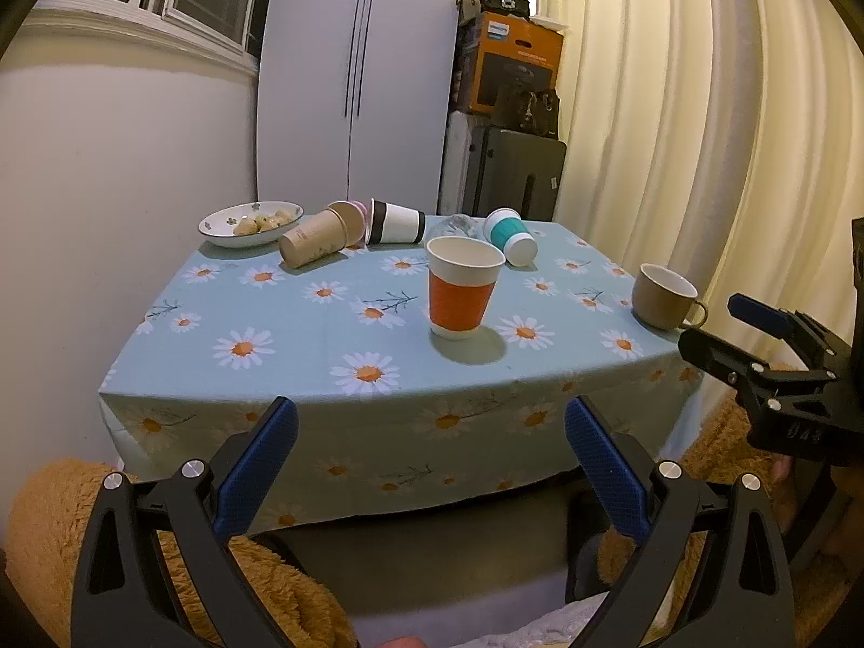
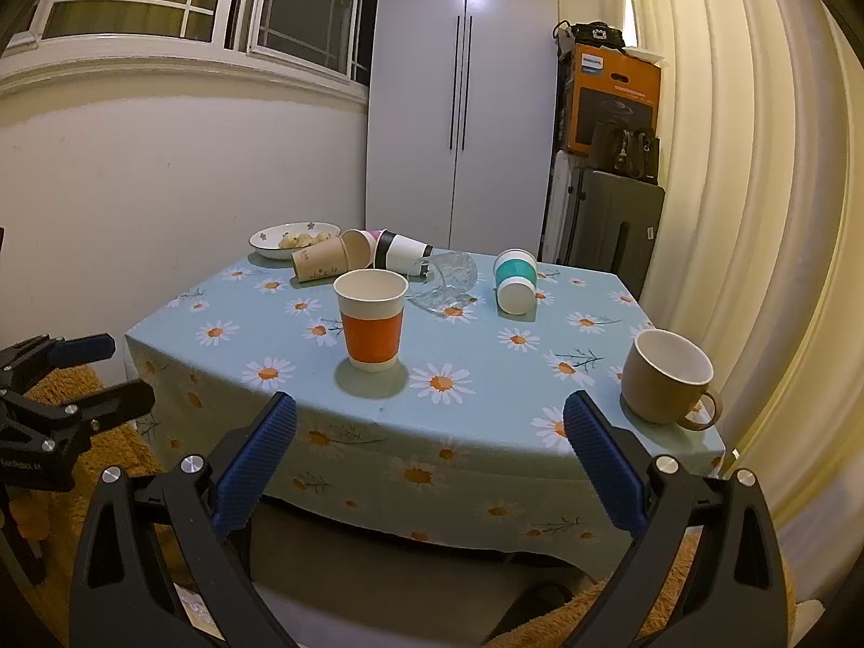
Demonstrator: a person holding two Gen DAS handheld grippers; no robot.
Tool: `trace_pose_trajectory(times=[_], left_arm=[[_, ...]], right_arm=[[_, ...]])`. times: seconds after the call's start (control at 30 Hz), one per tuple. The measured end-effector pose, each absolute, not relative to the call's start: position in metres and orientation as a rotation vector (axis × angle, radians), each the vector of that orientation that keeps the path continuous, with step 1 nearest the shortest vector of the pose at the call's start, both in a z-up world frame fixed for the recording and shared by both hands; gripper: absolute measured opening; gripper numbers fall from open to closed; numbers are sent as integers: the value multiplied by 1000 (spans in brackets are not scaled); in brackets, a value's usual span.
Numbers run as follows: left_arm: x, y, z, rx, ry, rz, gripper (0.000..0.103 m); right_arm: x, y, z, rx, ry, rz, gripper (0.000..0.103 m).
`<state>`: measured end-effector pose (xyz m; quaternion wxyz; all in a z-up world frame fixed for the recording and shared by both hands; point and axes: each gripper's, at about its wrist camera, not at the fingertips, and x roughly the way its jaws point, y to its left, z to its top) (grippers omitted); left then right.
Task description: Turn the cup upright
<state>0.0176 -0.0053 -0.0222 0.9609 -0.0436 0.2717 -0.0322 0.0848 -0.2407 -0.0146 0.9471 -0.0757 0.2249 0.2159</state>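
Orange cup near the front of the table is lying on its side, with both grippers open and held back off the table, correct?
Not quite: the orange cup stands upright, mouth up, as the right wrist view shows. The rest holds: the left gripper and right gripper are open, held back from the table.

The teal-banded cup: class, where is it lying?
The teal-banded cup lies on its side at the table's far right, just right of the tipped clear glass, behind the upright tan mug.

Home, prob. dining corner: bench w/ daisy tablecloth (image 2: pixel 486 448), bowl of food (image 2: pixel 294 240), paper cups & mug (image 2: pixel 667 375); white wardrobe (image 2: pixel 459 108), cream curtains (image 2: pixel 745 189), window (image 2: pixel 189 0), stacked boxes (image 2: pixel 613 102) in corner.
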Motion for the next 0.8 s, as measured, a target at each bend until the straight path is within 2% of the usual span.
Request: trace_pose_trajectory(times=[0.8], left_arm=[[18,-5,-24,-88,559,-73,96]], right_arm=[[86,-237,-18,-160,466,442,98]])
